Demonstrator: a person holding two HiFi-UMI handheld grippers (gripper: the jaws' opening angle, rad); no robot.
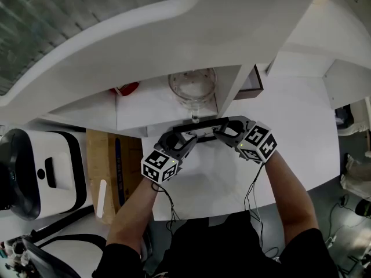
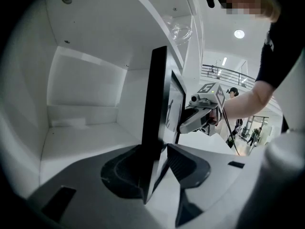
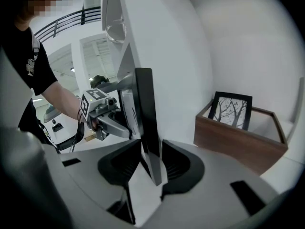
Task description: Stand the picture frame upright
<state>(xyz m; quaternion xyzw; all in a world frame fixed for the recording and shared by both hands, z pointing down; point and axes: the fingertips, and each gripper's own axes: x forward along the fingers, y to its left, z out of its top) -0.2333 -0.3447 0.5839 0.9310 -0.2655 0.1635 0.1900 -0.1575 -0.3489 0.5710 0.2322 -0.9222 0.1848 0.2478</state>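
The left gripper (image 2: 159, 149) pinches the upright picture frame (image 2: 155, 104); the right gripper (image 3: 151, 146) is spread around it. Only the right gripper view shows a wooden box (image 3: 228, 142).

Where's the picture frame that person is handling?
Head view, centre: the picture frame stands between the left tool and right tool, in front of the glass jar.

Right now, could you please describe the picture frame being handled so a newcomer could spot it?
On the white table, before the shelf bay with the clear glass container, a black picture frame is upright between the left tool and the right tool. Unlike the other black frame, in a wooden box further right, this one has a tool at each end.
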